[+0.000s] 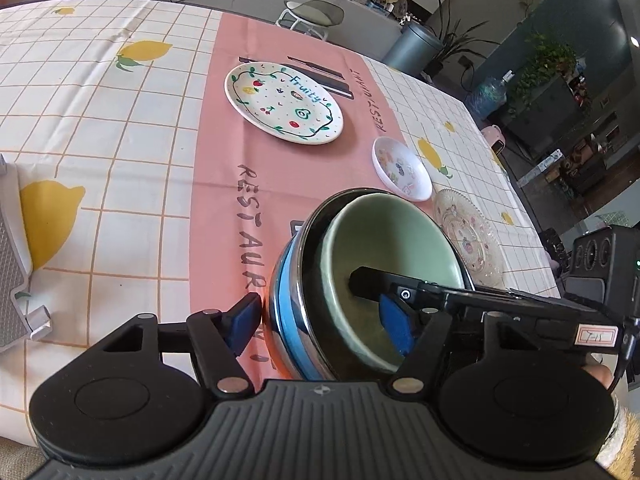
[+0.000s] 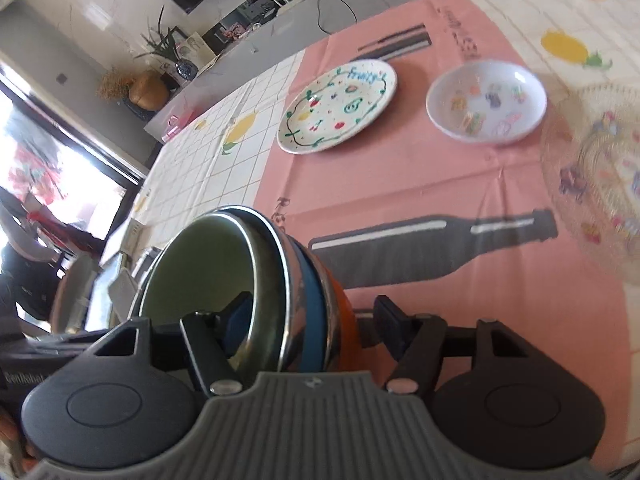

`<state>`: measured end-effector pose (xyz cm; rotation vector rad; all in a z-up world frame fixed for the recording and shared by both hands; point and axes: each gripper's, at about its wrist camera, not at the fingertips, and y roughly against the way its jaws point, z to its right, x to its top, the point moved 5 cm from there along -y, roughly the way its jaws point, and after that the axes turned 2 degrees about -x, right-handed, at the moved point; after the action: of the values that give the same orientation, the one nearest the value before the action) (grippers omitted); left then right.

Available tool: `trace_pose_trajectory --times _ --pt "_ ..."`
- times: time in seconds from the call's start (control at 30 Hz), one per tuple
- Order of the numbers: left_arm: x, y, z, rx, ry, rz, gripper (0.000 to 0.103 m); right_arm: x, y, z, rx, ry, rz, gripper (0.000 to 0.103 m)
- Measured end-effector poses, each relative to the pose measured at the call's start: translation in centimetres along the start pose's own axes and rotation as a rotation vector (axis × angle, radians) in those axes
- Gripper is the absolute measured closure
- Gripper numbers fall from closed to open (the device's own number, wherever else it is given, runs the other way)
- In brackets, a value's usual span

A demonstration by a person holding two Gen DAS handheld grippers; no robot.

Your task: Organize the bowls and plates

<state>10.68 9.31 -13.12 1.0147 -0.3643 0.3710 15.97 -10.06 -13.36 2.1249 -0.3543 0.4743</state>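
The table wears a white checked lemon-print cloth (image 1: 100, 128) with a pink "RESTAURANT" runner (image 1: 224, 152), and beyond its far edge stand a stool (image 1: 314, 16), a grey bin (image 1: 414, 46) and potted plants (image 1: 548, 60). Taking the fruit-painted plate (image 1: 283, 102) as landmark, the small white bowl (image 1: 402, 169) lies to its right and the clear glass plate (image 1: 468, 236) further right, nearer the camera. Nearest of all, a tilted nested stack, green bowl (image 1: 384, 240) inside a steel-rimmed blue and orange bowl (image 1: 286, 320), is straddled at its rim by the left gripper (image 1: 324, 324) and right gripper (image 2: 316, 322); whether their pads press it I cannot tell.
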Motion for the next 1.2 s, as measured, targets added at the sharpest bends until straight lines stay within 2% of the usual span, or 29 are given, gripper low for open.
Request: trace_pose_trajectory --times 0.07,0.13,0.3,0.4,0.53,0.7,0.97,1.1,1.2 --pt "-0.2 0.4 0.3 0.005 -0.032 0.004 0.028 -0.2 0.6 -1.0 -0.054 0.109 0.022 0.034" --pt "-0.6 0.6 0.7 0.025 -0.077 0.007 0.03 -0.6 0.8 -1.6 -0.068 0.163 0.022 0.034" --pt "-0.9 0.9 1.4 0.047 -0.127 0.004 0.027 -1.0 1.3 -1.3 -0.075 0.175 0.022 0.032" --pt "-1.0 0.8 1.4 0.046 -0.146 -0.018 0.026 -1.4 1.4 -1.8 -0.093 0.221 0.017 0.032" --pt "-1.0 1.4 1.6 0.044 -0.156 -0.004 0.024 -1.6 2.0 -2.2 -0.116 0.267 0.033 0.032" --pt "-0.8 3.0 2.5 0.032 -0.195 0.077 0.022 -1.2 3.2 -2.4 -0.091 0.268 0.078 0.026" --pt "0.0 5.9 4.4 0.05 -0.213 0.192 0.021 -0.6 5.5 -1.8 -0.091 0.247 0.126 0.024" --pt "1.2 8.0 5.9 -0.018 -0.216 0.289 0.019 0.4 7.4 -1.0 -0.074 0.209 0.173 0.024" --pt "2.2 8.9 7.6 -0.03 -0.198 0.347 0.019 1.3 9.1 0.2 -0.068 0.164 0.213 0.024"
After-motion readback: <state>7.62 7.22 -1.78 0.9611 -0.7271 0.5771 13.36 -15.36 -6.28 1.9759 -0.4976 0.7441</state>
